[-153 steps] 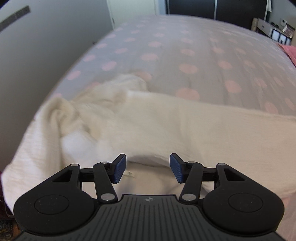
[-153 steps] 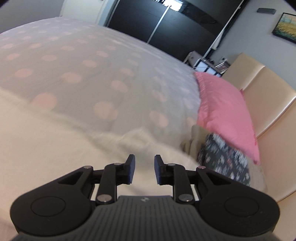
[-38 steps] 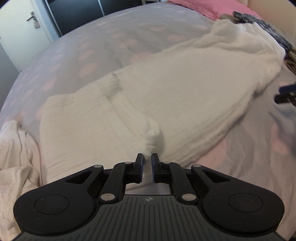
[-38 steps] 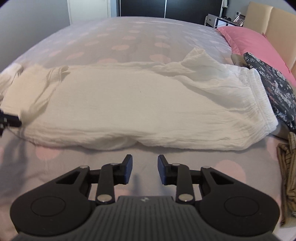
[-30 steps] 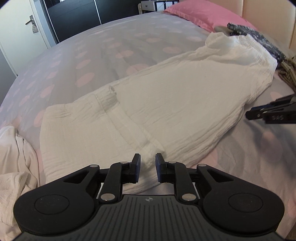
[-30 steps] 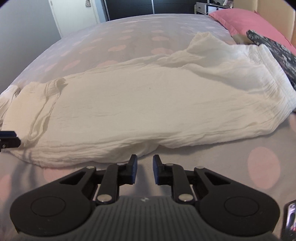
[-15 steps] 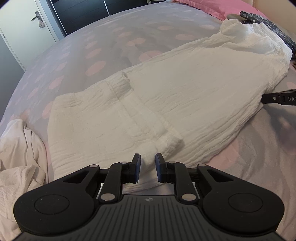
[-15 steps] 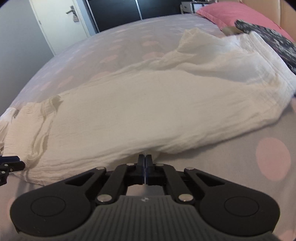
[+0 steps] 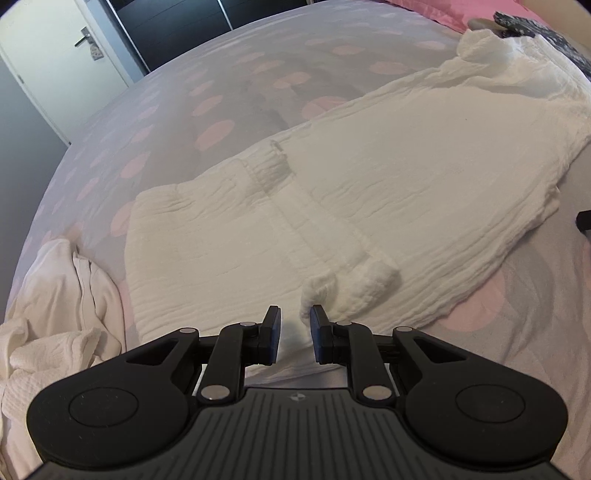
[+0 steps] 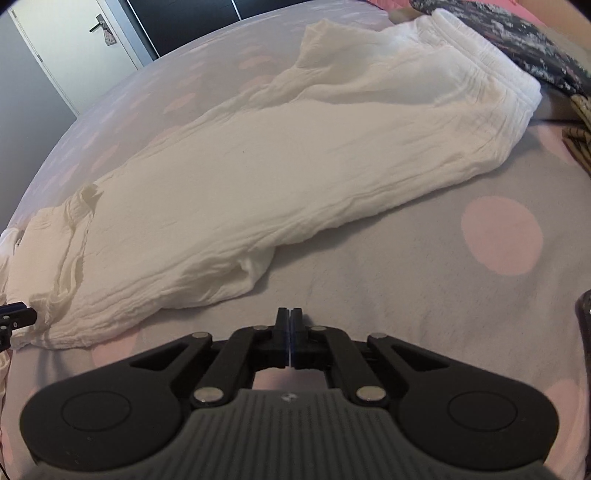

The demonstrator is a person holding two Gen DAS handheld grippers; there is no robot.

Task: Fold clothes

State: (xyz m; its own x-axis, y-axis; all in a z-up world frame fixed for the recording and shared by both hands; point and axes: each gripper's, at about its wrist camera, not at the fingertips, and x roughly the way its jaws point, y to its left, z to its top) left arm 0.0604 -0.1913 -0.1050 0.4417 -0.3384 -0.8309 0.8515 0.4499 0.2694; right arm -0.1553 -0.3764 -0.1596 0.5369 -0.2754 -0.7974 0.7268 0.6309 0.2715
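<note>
The left gripper (image 9: pixel 293 334) is slightly parted, its 2 pads either side of a bunched cuff of the white trousers (image 9: pixel 388 192), gripping nothing. A crumpled white garment (image 9: pixel 55 314) lies just left. The right gripper (image 10: pixel 290 332) is closed and empty over the dotted bedspread (image 10: pixel 443 295), near the trousers, which lie flat, folded lengthwise, wrinkled.

Home bedroom. Evidence: bed (image 10: pixel 388 295) w/ grey, pink-dotted cover; pink pillow (image 9: pixel 443 11) at headboard end; white door (image 9: pixel 55 55) w/ lever handle; dark wardrobe (image 9: pixel 177 22) beside it; clothes (image 9: pixel 55 314) lying loose on bed.
</note>
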